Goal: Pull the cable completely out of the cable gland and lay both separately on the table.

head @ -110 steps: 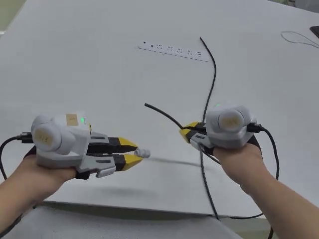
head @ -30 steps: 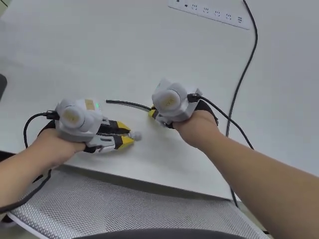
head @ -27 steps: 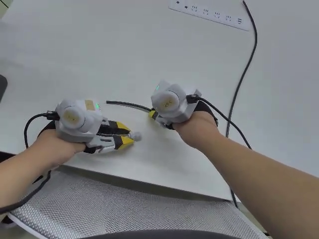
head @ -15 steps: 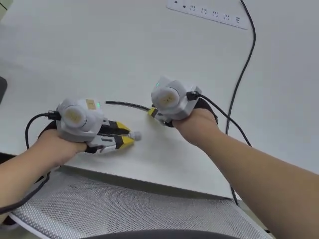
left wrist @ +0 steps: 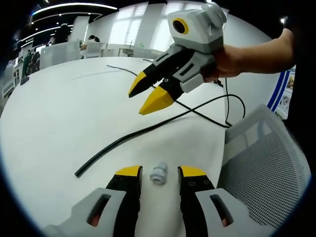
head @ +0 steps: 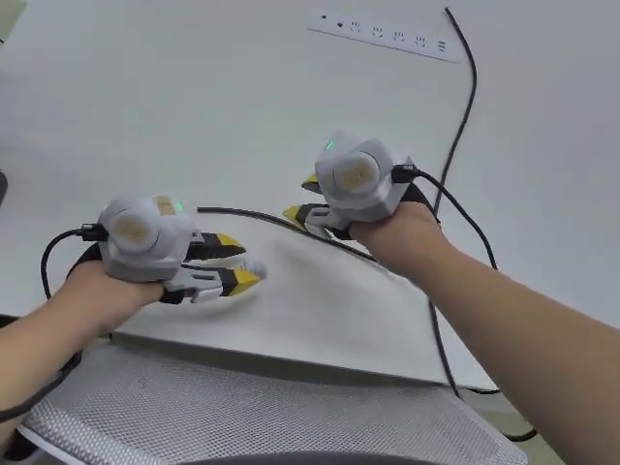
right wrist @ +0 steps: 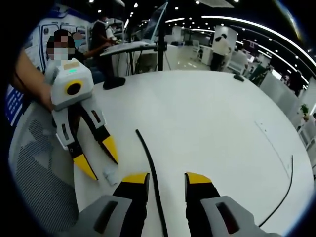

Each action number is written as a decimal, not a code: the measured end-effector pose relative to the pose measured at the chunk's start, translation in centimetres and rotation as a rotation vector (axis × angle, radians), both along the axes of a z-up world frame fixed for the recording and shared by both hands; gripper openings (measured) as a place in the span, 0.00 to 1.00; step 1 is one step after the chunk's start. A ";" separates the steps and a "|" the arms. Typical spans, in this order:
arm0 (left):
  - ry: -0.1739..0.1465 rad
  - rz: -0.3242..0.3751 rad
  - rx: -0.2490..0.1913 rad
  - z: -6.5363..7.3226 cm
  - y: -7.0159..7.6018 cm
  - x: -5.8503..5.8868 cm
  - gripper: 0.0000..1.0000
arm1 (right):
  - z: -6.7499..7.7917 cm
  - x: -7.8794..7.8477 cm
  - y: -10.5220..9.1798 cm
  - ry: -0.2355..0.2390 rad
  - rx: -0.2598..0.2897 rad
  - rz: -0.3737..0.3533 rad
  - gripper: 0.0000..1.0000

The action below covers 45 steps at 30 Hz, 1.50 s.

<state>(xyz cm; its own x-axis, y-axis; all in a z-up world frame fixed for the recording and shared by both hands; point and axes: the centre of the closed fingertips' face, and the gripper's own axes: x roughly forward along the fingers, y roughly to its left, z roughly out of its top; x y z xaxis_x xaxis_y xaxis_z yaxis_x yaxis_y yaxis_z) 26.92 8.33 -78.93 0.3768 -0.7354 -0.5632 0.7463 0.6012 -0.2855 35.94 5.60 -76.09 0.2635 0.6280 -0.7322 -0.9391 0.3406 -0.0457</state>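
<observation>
**Cable and gland separated: release check**

Nearest the operator, the mesh chair [head: 242, 407] sits below the table [head: 145, 97] edge. The cable gland [left wrist: 158, 173] lies on the table close to that edge, free of the cable. The left gripper [head: 239, 261] straddles the gland with its jaws well apart and a gap on each side, gripping nothing.

Just beyond the gland, the black cable [left wrist: 148, 129] lies flat, its free end off to the gland's left. The right gripper [right wrist: 167, 178] hangs above the cable, jaws parted and empty, the cable passing beneath the gap. Far beyond the gland lies a power strip [head: 383, 34].

Risk assessment:
- A jaw brushing the gland on withdrawal could roll it off the near edge
- A low right jaw could catch the cable and sweep it against the gland
</observation>
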 end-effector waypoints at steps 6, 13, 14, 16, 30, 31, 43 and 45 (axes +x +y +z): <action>0.013 0.029 -0.023 1.1 0.2 -0.1 0.34 | 3.2 -0.2 -0.9 0.023 0.110 -0.053 0.33; 0.007 0.064 -0.067 3.2 0.4 0.1 0.41 | 7.0 -1.0 -3.3 0.023 0.215 -0.090 0.42; 0.000 0.069 -0.071 3.5 0.5 0.1 0.42 | 7.4 -1.2 -3.8 0.020 0.223 -0.095 0.43; -0.005 0.078 -0.080 4.2 0.7 0.2 0.44 | 8.3 -1.4 -4.7 0.015 0.243 -0.105 0.45; -0.039 0.171 -0.131 8.0 2.6 -0.2 0.55 | 10.8 -4.1 -10.9 0.004 0.334 -0.217 0.58; -0.042 0.177 -0.133 8.2 2.8 -0.3 0.56 | 10.8 -4.4 -11.2 0.006 0.339 -0.224 0.59; -0.068 0.229 -0.142 9.8 4.6 -1.9 0.64 | 9.9 -8.1 -15.5 0.048 0.398 -0.326 0.74; -0.073 0.227 -0.132 9.9 4.8 -2.3 0.67 | 9.4 -8.5 -16.0 0.059 0.389 -0.333 0.77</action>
<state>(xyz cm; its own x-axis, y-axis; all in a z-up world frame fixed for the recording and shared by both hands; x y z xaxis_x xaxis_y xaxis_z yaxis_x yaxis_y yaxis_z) 24.65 13.16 -68.99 0.5768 -0.6924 -0.4334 0.6180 0.7168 -0.3228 27.40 -10.43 -66.67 0.4608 0.7462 -0.4805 -0.7740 0.6028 0.1938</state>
